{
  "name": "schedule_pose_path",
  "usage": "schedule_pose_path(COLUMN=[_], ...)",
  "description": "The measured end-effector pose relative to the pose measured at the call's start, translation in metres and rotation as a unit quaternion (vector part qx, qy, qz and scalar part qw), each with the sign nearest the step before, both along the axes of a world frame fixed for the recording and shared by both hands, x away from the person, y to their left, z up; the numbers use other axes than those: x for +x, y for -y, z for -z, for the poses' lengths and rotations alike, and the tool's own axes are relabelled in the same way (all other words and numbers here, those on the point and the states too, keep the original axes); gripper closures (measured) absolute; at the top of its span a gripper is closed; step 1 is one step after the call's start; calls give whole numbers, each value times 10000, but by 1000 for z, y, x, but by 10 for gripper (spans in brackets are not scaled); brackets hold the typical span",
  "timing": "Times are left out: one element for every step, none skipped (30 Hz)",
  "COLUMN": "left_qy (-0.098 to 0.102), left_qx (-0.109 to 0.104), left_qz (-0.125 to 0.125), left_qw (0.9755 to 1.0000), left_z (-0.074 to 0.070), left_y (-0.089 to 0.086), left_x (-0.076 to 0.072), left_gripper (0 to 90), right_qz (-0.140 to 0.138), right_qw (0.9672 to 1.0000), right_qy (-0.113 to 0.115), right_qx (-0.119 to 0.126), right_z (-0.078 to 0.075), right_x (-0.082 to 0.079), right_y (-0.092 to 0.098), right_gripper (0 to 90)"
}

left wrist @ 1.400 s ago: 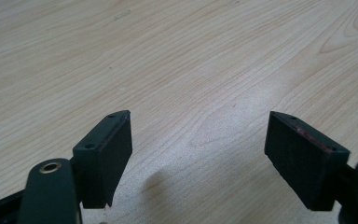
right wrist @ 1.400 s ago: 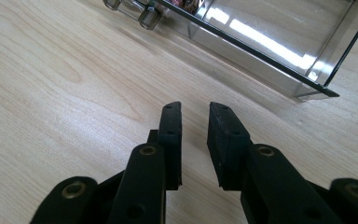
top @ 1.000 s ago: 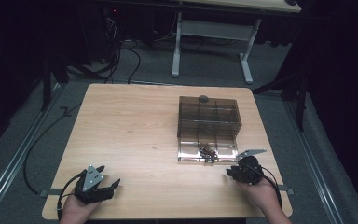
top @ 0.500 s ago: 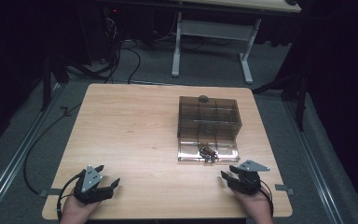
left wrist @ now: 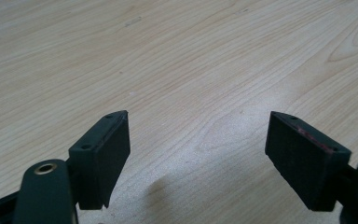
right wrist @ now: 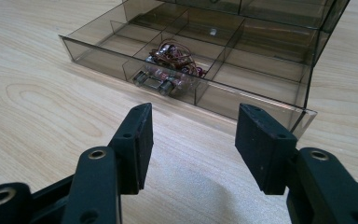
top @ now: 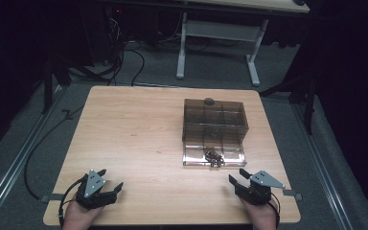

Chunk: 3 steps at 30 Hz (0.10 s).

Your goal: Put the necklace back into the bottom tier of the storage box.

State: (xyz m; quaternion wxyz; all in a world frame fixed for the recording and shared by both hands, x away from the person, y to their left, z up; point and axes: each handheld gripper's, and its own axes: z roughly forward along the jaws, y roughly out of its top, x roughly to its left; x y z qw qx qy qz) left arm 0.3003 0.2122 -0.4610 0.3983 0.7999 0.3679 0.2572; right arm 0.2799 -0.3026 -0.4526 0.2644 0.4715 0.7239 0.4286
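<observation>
Drawer [right wrist: 186,100] pulled out — both grippers [top: 237,178] [top: 111,179] gaping, empty, touching nothing.

Readable text: none could be made out in any view.
Smoky transparent plastic compartment box [top: 215,125]: carried no legible label or number.
Light wood-grain table top [top: 134,134]: bore no print or sign.
Black gripper jaws: showed no brand or marking that could be read.

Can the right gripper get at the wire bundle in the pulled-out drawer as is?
Probably yes. The right gripper is open and faces the drawer; the wire bundle sits in an open-topped front compartment. Bare table lies between, though the low front wall means coming from above.
</observation>
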Motion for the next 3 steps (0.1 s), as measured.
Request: schedule_pose_path(left_qy=[2, 6, 13], left_qx=[8, 7, 4], left_qz=[-1, -3, -3], left_qw=[10000, 10000, 10000], left_z=[0, 0, 0], left_y=[0, 0, 0], left_x=[0, 0, 0], left_gripper=[222, 222, 222], right_qz=[-1, 19, 29], right_qw=[10000, 10000, 10000], right_qy=[18, 30, 32], right_qx=[5, 9, 31], right_z=[0, 0, 0], right_x=[0, -1, -1], right_y=[0, 0, 1], right_gripper=[472, 472, 469])
